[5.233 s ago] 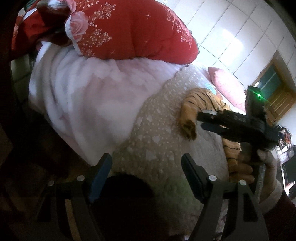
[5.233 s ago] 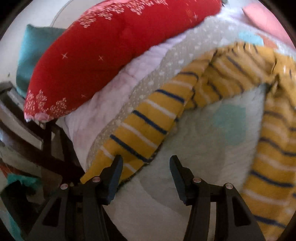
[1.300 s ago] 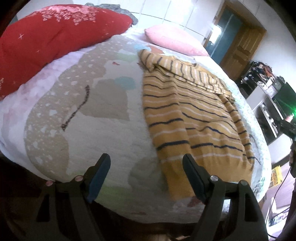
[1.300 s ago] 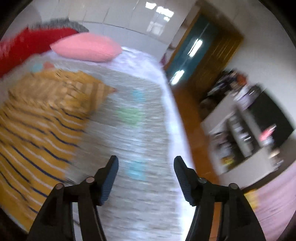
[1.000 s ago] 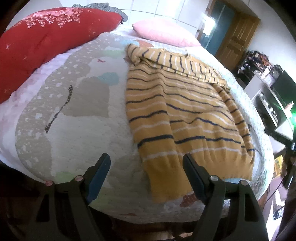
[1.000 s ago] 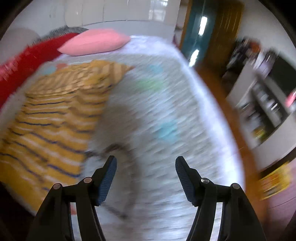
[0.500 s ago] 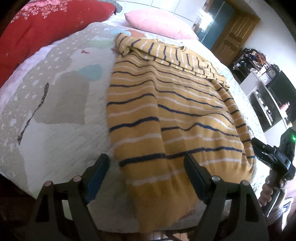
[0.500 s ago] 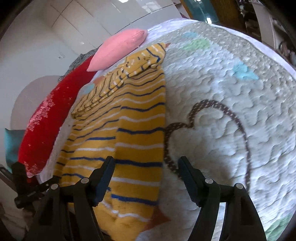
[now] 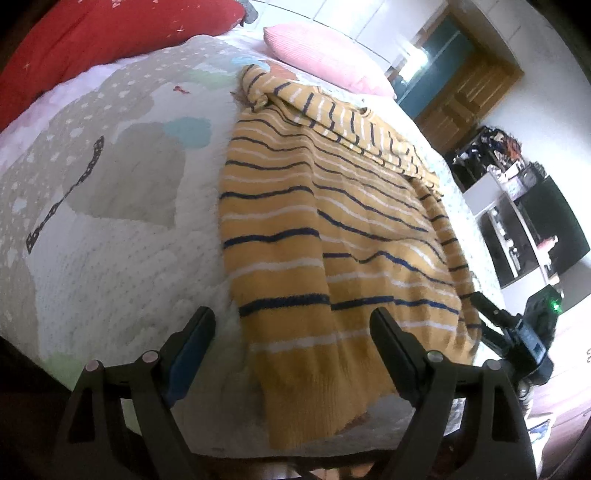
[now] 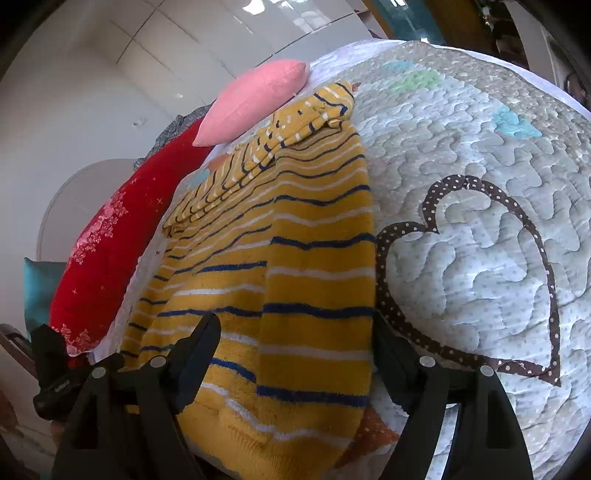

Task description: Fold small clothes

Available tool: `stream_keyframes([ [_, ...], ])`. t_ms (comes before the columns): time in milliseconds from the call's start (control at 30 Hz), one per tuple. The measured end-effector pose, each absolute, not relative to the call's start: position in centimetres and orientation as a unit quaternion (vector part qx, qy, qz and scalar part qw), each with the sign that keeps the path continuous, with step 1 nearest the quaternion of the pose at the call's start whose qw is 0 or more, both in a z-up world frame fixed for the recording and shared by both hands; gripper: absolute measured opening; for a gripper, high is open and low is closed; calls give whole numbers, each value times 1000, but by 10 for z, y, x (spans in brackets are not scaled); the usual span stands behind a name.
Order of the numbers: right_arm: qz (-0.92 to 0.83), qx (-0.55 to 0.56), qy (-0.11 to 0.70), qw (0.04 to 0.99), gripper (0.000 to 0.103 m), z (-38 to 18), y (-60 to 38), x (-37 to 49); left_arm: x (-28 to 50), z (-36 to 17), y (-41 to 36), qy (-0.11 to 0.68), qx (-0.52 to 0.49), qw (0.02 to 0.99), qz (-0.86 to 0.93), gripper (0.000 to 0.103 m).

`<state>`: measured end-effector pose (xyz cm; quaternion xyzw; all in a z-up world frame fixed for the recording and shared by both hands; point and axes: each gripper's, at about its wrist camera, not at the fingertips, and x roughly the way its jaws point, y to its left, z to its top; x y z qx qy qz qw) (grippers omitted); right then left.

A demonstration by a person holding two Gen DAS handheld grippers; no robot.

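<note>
A wide bed (image 9: 110,229) fills the room, covered by a pale quilted bedspread (image 10: 480,184) stitched with a dotted brown heart outline (image 10: 469,273) and patches of teal, green and grey. A pink pillow (image 9: 325,55) lies at the head, with a long red floral bolster (image 10: 96,254) along one side. The wall behind is faced with glossy white panels (image 10: 207,33) that catch bright reflections. A brown wooden door (image 9: 469,92) stands beyond the bed, next to a white shelf unit (image 9: 513,229) with dark compartments and clutter on top.
</note>
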<state>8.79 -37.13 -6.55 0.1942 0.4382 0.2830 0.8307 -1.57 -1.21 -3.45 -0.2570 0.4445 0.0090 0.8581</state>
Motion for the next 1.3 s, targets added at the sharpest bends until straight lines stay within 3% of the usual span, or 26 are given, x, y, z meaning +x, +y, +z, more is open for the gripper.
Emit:
stream_keyframes([
  [533,282,151,408,855,94,-67,-360,81,-26,-37,1,438,-273,856,19,85],
  [833,295,161,398,854,95,-69,-363,79,-41,-14,20,405,-302,862,39,85],
  [1300,297,174,399,850,95,-68,-361,76,-18,-47,-13,434,-351,826,-77,84],
])
